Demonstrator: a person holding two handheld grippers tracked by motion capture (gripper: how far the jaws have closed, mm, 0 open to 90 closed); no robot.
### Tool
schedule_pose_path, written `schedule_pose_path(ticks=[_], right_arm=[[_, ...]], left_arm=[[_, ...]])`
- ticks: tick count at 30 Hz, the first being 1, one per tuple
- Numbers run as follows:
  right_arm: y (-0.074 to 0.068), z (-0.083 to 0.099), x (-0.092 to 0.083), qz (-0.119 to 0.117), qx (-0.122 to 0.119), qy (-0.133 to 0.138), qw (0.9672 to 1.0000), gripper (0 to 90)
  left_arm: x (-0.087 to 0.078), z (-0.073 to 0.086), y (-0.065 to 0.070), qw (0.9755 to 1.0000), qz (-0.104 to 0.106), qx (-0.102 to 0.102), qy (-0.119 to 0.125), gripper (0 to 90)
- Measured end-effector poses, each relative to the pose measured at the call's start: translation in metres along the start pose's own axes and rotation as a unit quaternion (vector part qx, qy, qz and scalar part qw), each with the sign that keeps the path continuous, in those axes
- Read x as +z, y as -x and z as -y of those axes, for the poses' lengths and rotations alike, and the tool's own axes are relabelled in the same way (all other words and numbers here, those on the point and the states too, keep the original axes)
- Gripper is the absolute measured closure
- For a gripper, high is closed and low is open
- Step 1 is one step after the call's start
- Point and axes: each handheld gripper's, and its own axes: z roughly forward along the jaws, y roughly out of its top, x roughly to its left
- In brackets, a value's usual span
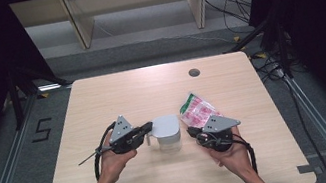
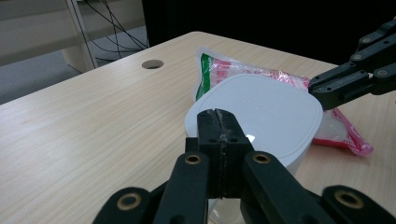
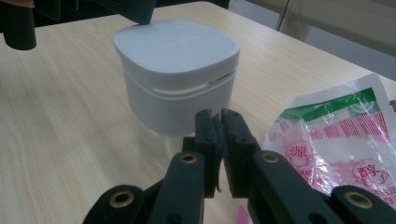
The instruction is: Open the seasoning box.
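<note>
Flanking a white lidded container [image 1: 167, 132] near the table's [image 1: 116, 97] middle, two hand-held grippers sit with jaws closed on nothing.

The high view shows the left gripper [image 1: 147, 127] at the container's 9 o'clock and the right gripper [image 1: 191, 131] at its 3 o'clock, with a red-and-green printed packet [image 1: 197, 111] at about 1 o'clock. The left gripper view adds the lid's rounded-square top and the packet lying just behind; the right gripper view adds a thin gap under the lid and translucent walls. The container stands upright, well away from every table edge, with bare wood open toward 12 o'clock and a round grommet hole [image 1: 194, 72] farther off.
</note>
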Motion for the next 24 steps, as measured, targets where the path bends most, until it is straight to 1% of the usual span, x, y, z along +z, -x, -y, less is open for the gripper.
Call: schedule_pose_path(ticks=[1, 2, 4, 5, 7, 8, 9, 11, 12, 13, 14, 15, 16, 17, 19, 20, 22, 23, 24], right_arm=[[0.0, 0.0, 0.001, 0.001, 0.002, 0.004, 1.0, 86.5], [-0.001, 0.0, 0.001, -0.006, 0.009, -0.005, 0.9999, 86.7], [-0.001, -0.001, 0.002, -0.002, 0.004, -0.003, 1.0, 87.0], [0.0, -0.001, 0.002, 0.0, 0.006, -0.002, 1.0, 87.1], [0.0, -0.002, 0.002, 0.0, 0.002, 0.0, 1.0, 87.3], [0.001, -0.004, 0.003, 0.001, -0.014, 0.005, 0.9999, 87.6], [-0.001, -0.004, 0.003, -0.001, -0.001, 0.003, 1.0, 87.7], [0.0, -0.005, 0.004, -0.004, -0.005, 0.002, 1.0, 87.9], [-0.001, -0.006, 0.004, -0.005, -0.002, 0.003, 1.0, 87.9], [-0.002, -0.007, 0.005, -0.011, 0.001, -0.003, 0.9999, 88.2], [-0.002, -0.007, 0.005, -0.011, 0.001, -0.003, 0.9999, 88.2], [-0.002, -0.008, 0.007, -0.005, -0.003, 0.0, 1.0, 88.6], [-0.001, -0.008, 0.008, -0.006, -0.008, 0.0, 1.0, 88.7], [-0.002, -0.009, 0.008, -0.006, -0.002, -0.002, 1.0, 88.8], [-0.002, -0.009, 0.009, -0.007, -0.003, -0.002, 1.0, 88.9], [-0.003, -0.01, 0.009, -0.008, 0.0, -0.004, 1.0, 89.2], [-0.003, -0.011, 0.01, -0.009, -0.002, -0.003, 1.0, 89.3], [-0.002, -0.012, 0.011, -0.011, -0.014, 0.002, 0.9998, 89.5], [-0.002, -0.012, 0.011, -0.011, -0.014, 0.002, 0.9998, 89.5]], left_arm=[[0.0, 0.0, 0.0, 1.0, -0.001, 0.0, -0.001, 88.9], [0.0, 0.0, 0.001, 1.0, -0.001, 0.002, -0.001, 89.0], [0.0, 0.0, 0.0, 1.0, -0.001, 0.001, -0.001, 88.9], [0.0, 0.0, 0.0, 1.0, -0.002, 0.003, -0.001, 89.0], [-0.001, 0.0, 0.0, 1.0, -0.002, 0.004, -0.001, 89.0], [0.0, 0.0, 0.0, 1.0, -0.002, 0.002, -0.001, 89.0], [-0.001, 0.0, 0.0, 1.0, -0.001, 0.003, -0.001, 88.9], [-0.001, 0.0, 0.0, 1.0, -0.002, 0.002, -0.001, 88.9], [0.0, 0.001, 0.0, 1.0, 0.0, 0.002, 0.001, 89.0], [0.0, 0.001, 0.0, 1.0, 0.0, 0.001, 0.001, 88.9], [-0.001, 0.001, -0.001, 1.0, 0.001, 0.002, 0.0, 88.9], [-0.001, 0.001, -0.001, 1.0, -0.001, 0.003, -0.001, 88.9], [-0.001, 0.001, -0.001, 1.0, -0.001, 0.003, -0.001, 88.9], [-0.001, 0.001, -0.001, 1.0, 0.0, 0.001, 0.001, 89.0], [-0.001, 0.001, -0.001, 1.0, 0.0, 0.001, 0.0, 89.0], [-0.001, 0.001, -0.001, 1.0, -0.003, 0.001, -0.001, 89.0], [-0.001, 0.001, -0.001, 1.0, -0.004, 0.002, 0.0, 89.0], [-0.001, 0.001, -0.001, 1.0, -0.004, 0.002, 0.0, 89.0], [-0.001, 0.001, -0.001, 1.0, -0.004, 0.003, -0.001, 89.0]])
